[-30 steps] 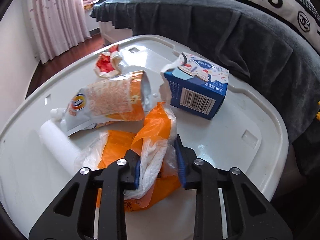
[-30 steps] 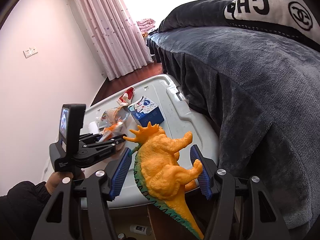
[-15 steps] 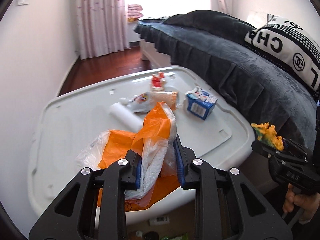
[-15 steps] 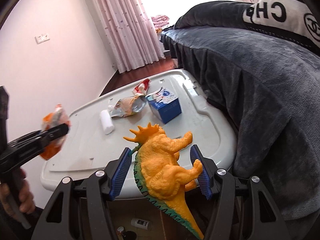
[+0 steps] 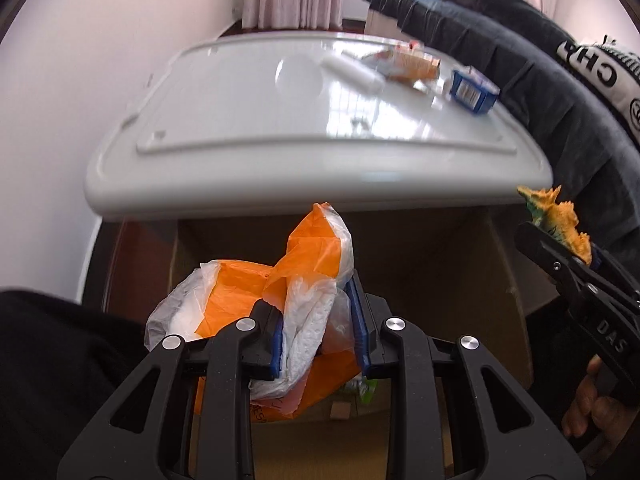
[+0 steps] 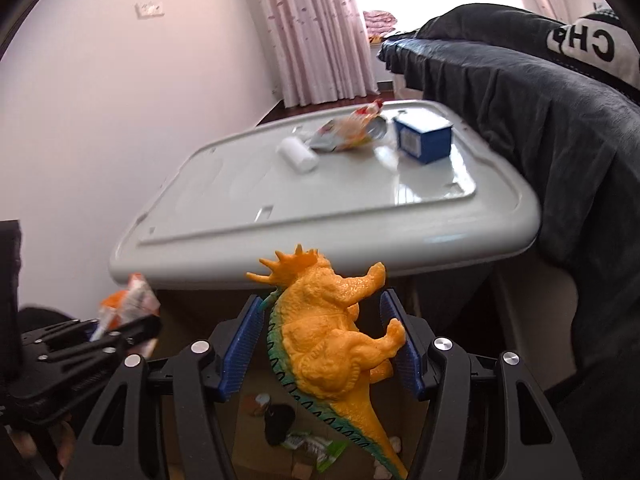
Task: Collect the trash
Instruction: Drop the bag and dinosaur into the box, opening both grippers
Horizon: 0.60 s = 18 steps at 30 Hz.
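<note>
My left gripper [image 5: 316,326] is shut on a crumpled orange and white plastic bag [image 5: 304,280], held off the table's near edge above a brown cardboard box [image 5: 440,264]. My right gripper [image 6: 324,344] is shut on an orange toy dinosaur [image 6: 332,336], also past the table edge and over the box. On the white table [image 6: 360,208] lie a white roll [image 6: 298,156], a silver and orange pouch [image 6: 348,130], a red wrapper [image 6: 370,109] and a blue carton [image 6: 424,138].
The box under the table edge holds several scraps, among them a green wrapper [image 6: 316,446]. A bed with a dark blanket [image 6: 540,128] and a black and white pillow [image 6: 592,46] runs along the right. Pink curtains [image 6: 316,28] hang at the back; a wall stands on the left.
Both grippers have drawn back off the table to beyond its near edge, over the box, each keeping its load. The left one carried the bag away from the other trash.
</note>
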### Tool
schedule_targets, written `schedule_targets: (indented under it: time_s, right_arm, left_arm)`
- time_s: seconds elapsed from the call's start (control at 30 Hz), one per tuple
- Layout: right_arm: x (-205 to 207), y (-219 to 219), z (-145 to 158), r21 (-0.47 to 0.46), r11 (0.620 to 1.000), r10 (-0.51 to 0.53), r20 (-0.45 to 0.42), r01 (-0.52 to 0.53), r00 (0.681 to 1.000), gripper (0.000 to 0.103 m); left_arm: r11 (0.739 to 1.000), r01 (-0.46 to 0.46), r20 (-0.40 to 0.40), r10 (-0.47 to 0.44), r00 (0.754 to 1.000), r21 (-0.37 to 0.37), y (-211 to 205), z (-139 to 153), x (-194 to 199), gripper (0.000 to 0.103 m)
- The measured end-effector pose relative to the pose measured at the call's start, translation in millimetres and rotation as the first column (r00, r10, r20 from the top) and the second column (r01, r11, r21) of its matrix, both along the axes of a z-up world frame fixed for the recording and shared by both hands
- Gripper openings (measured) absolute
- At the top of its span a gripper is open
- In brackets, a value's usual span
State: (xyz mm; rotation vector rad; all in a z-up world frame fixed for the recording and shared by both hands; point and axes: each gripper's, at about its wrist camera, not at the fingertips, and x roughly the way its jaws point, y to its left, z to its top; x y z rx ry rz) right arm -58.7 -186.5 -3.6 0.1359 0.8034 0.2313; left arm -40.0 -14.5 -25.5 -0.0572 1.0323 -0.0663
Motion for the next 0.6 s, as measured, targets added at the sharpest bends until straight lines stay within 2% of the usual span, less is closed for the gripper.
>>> schedule_targets:
  time_s: [0.07,0.17,0.6]
  right_arm:
    - [-2.2,12.8,-10.2,-0.053,0.998,0.032,-0.006,-0.032,0.999,0.060]
    - [2.4,20.2,-17.8,-0.079,0.995,0.052,-0.037,-0.055,0.998,0.060]
    - [3.6,24.9,-25.5,-0.087,0.994,0.054,-0.067,-0.060,0.996,0.060]
  left_arm:
    - [0.999,0.003,-0.016,-0.002,1.000,0.033,-1.0,-13.2,-2.3,0.025]
    - [1.000,-0.006,-0.055,0.007,0.998,0.018,4.8,-25.9,0.4,0.025]
    - [1.000,-0.012,-0.074,0.012,0.997,0.005,6.6,-29.3,5.1,0.026]
